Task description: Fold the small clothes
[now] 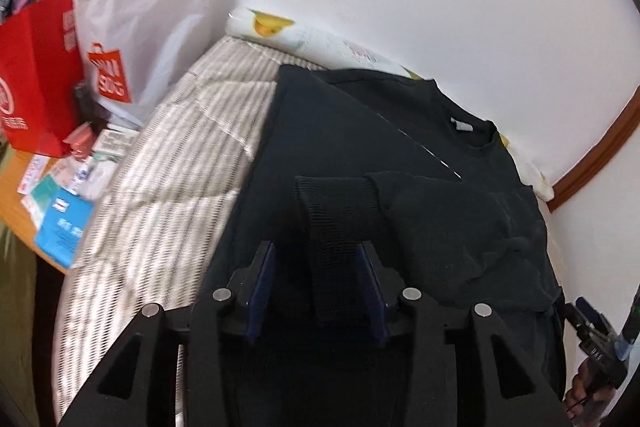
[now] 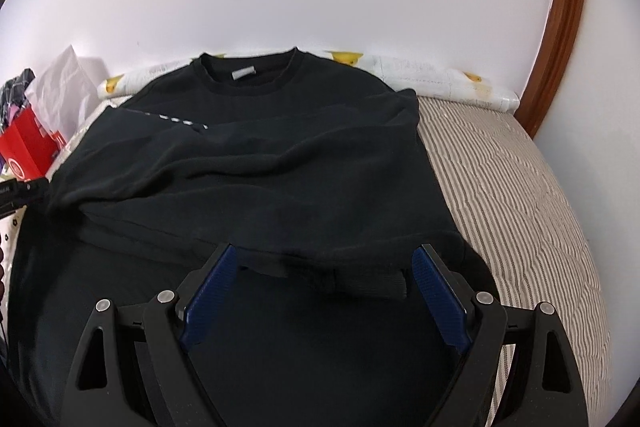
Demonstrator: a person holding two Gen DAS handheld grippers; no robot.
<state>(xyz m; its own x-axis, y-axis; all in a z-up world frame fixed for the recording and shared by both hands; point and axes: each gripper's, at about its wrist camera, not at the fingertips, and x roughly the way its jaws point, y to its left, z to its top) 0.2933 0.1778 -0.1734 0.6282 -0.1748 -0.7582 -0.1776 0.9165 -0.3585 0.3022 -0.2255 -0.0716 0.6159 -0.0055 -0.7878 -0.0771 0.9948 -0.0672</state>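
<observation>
A black sweatshirt (image 2: 280, 155) lies flat on the striped bed, collar with a white label (image 2: 244, 73) at the far side, both sleeves folded across the body. It also shows in the left wrist view (image 1: 360, 131). My left gripper (image 1: 318, 251) is open, with a ribbed sleeve cuff (image 1: 338, 211) lying between its blue pads. My right gripper (image 2: 326, 253) is wide open just above the other sleeve's ribbed cuff (image 2: 368, 281), not holding it. The right gripper's body shows at the left view's lower right edge (image 1: 596, 343).
The striped mattress (image 2: 512, 179) extends right of the sweatshirt. A white rolled cover with yellow prints (image 2: 432, 75) lies along the wall. A red bag (image 1: 36, 75), a white shopping bag (image 1: 144, 11) and small boxes (image 1: 64, 219) crowd a side table at left. A wooden frame (image 2: 560, 27) curves at right.
</observation>
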